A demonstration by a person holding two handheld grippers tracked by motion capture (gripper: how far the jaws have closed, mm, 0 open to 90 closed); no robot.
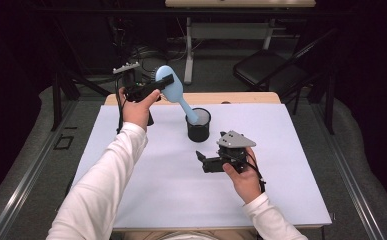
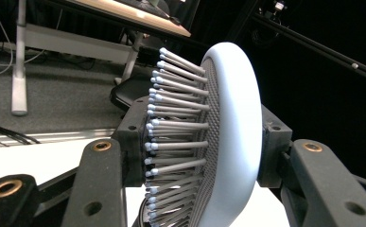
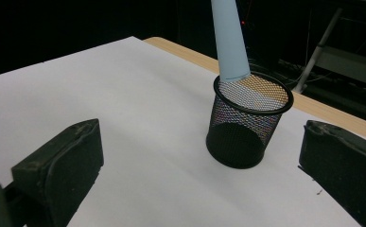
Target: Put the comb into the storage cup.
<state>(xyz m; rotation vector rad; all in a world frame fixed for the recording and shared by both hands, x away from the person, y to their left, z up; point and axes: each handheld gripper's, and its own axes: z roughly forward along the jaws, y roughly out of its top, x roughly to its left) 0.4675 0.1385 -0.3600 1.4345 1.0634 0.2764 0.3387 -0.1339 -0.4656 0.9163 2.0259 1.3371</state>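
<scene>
A light blue hairbrush [image 1: 173,89] hangs tilted above the table, its handle tip dipping into a black mesh cup [image 1: 198,125]. My left gripper [image 1: 157,85] is shut on the brush head; in the left gripper view the grey bristles [image 2: 176,142] and the blue back [image 2: 235,137] sit squeezed between the jaws. My right gripper [image 1: 201,159] stands open just above the white table cover, in front of the cup and pointing toward it. In the right gripper view the cup [image 3: 247,123] stands between the jaws farther off, with the brush handle [image 3: 229,40] entering its rim.
The white cover [image 1: 146,190] spreads over the table, with a wooden edge [image 1: 241,98] along the far side. Beyond it are a desk frame [image 1: 231,32] and a dark folding chair [image 1: 271,70] on grey floor.
</scene>
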